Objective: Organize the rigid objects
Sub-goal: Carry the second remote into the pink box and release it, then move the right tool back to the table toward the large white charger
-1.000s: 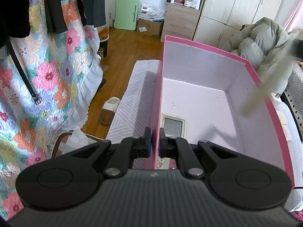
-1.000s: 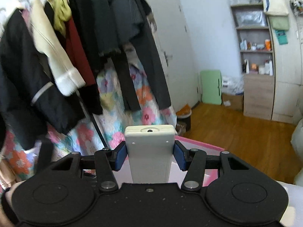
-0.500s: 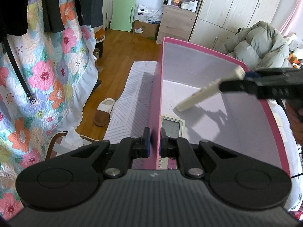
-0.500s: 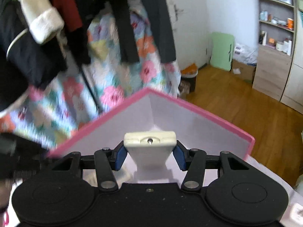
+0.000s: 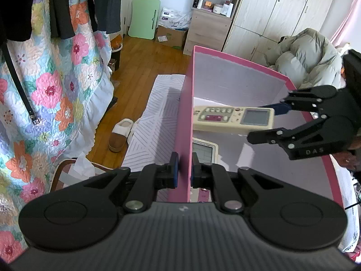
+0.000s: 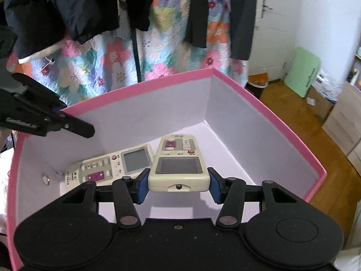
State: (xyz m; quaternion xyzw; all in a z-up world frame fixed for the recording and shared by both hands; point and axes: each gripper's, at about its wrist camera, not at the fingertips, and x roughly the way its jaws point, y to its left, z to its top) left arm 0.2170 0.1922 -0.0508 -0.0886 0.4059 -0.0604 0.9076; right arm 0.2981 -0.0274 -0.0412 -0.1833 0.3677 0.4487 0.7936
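A pink box (image 5: 188, 103) with a white inside shows in both views (image 6: 266, 103). My left gripper (image 5: 183, 171) is shut on the box's left wall. My right gripper (image 6: 178, 184) holds a cream remote (image 6: 178, 169) inside the box, low over the floor; the right pad shows a small gap. In the left wrist view that remote (image 5: 232, 118) lies flat between the right gripper's fingers (image 5: 279, 108). A second cream remote (image 6: 110, 168) lies on the box floor to its left, partly seen in the left wrist view (image 5: 204, 151).
A floral quilt (image 5: 56, 85) and dark clothes (image 6: 67, 11) hang left of the box. A slipper (image 5: 119, 134) and striped mat (image 5: 153, 122) lie on the wood floor. A padded jacket (image 5: 304, 56) lies behind the box. A tissue basket (image 5: 70, 171) stands near left.
My right gripper has tilted down and lowered the remote from above the box into it, beside the other remote. The left gripper has kept its hold on the wall.
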